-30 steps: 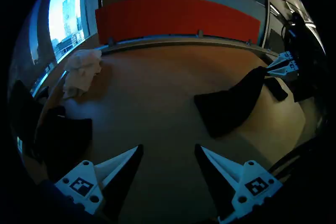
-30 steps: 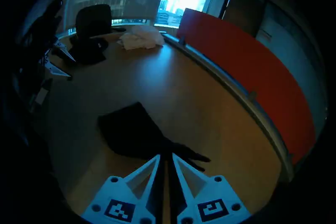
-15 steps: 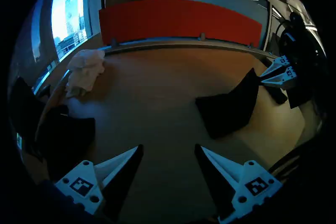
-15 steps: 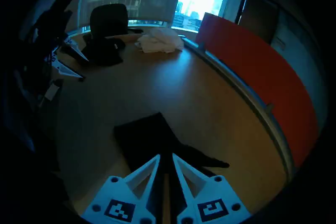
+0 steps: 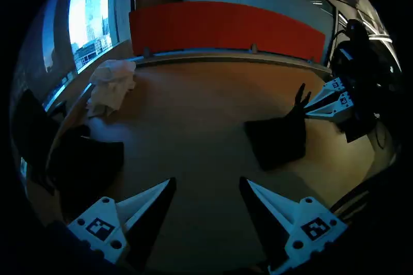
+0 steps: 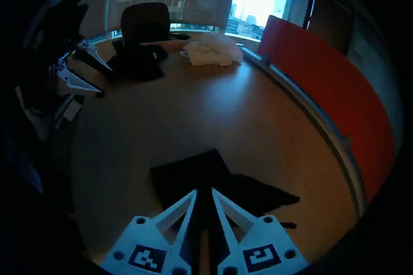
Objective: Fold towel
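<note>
Left gripper [image 5: 206,187] hangs released over bare bench [image 5: 196,104], jaws wide, likely waiting for a free corner. Right of it lies the towel [image 5: 276,138], dark and limp, partly flat on the bench, one edge drawn up into a peak. Right gripper [image 5: 307,112] is clenched on that edge, apparently to carry it over for a fold.

We count two grippers, the left gripper [image 5: 206,181] and the right gripper [image 6: 204,192], with two fingers on each, four in all; we count one dark towel [image 6: 206,172] on one wooden table [image 6: 206,104]; one heap of dark cloth [image 5: 88,164]; one pile of white cloth [image 5: 111,86]; one red panel [image 5: 227,22] along the table's far edge; one office chair [image 6: 144,22]; and one bright window [image 5: 90,17].
</note>
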Demonstrator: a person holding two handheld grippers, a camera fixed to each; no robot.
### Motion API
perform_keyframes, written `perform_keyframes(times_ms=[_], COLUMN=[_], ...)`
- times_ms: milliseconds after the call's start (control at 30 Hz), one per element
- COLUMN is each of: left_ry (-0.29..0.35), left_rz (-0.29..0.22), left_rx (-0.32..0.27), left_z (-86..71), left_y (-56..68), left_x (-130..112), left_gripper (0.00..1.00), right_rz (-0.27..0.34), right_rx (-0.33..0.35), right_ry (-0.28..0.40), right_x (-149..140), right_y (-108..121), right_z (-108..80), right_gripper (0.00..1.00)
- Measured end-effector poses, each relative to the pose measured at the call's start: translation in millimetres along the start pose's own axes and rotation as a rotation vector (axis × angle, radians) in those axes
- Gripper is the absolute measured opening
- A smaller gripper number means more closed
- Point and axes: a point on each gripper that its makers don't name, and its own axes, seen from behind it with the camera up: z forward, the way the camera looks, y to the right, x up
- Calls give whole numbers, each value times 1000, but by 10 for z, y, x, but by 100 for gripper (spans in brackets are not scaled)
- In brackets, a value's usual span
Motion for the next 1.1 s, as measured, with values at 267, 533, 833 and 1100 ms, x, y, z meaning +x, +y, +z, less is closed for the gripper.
perform_keyframes(times_ms=[267, 533, 833, 1100], left_ry=[-1, -10, -6, -8], left_rz=[-18, -27, -28, -26], left_rx=[24, 33, 32, 35], left_z=[-108, -126, -117, -121], left_y=[-103, -162, -174, -185], left_x=[-65, -138, -117, -132], left_gripper=[90, 90, 90, 90], right_rz=[22, 48, 46, 48], right_rx=[55, 63, 55, 68], right_ry=[-27, -37, -31, -37], right_x=[-37, -55, -16, -48], right_y=[-230, -261, -261, -334], right_z=[405, 508, 464, 485], right_gripper=[5, 5, 5, 5])
